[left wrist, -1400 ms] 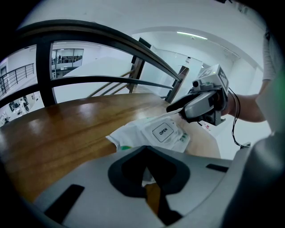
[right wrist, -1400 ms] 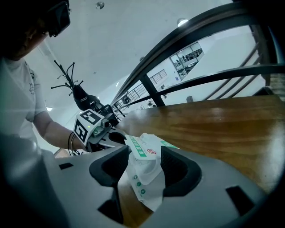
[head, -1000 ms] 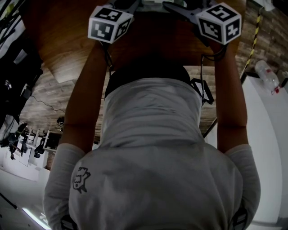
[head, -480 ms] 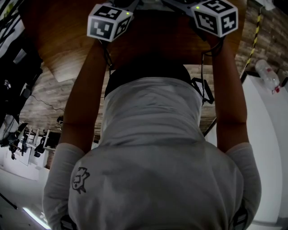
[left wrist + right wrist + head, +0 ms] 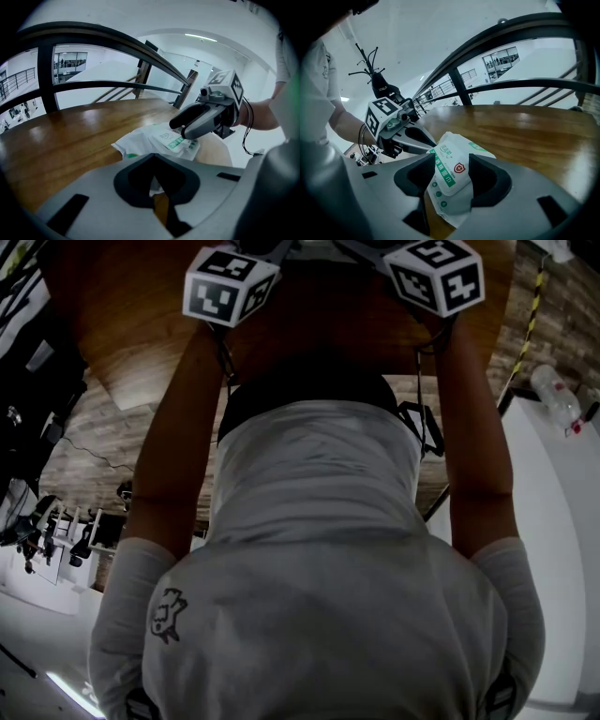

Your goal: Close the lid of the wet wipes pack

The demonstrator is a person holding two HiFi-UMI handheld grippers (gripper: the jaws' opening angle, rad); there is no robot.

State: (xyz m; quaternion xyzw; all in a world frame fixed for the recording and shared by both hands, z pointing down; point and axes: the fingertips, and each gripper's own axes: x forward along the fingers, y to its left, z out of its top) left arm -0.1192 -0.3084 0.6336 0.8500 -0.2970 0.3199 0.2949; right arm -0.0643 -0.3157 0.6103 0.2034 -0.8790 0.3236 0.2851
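The white wet wipes pack (image 5: pixel 457 150) with a green-printed lid label (image 5: pixel 446 171) lies on the brown wooden table (image 5: pixel 61 140). My right gripper (image 5: pixel 452 174) has its jaws closed in on the pack's label end. In the left gripper view, the right gripper (image 5: pixel 180 131) rests on top of the pack (image 5: pixel 150 138). My left gripper (image 5: pixel 157 187) is nearly closed, and a white bit of the pack's edge shows between its jaws. Seen from the right gripper view, the left gripper (image 5: pixel 426 139) reaches the pack's left edge. The head view shows only the marker cubes (image 5: pixel 228 285) (image 5: pixel 433 276).
A dark curved railing (image 5: pixel 117 42) runs behind the table. The person's torso fills the head view, with both arms stretched to the table (image 5: pixel 141 324). A plastic bottle (image 5: pixel 555 395) lies on a white surface at the right.
In the head view, the right gripper's cube has shifted a little left and up. The left cube has hardly moved.
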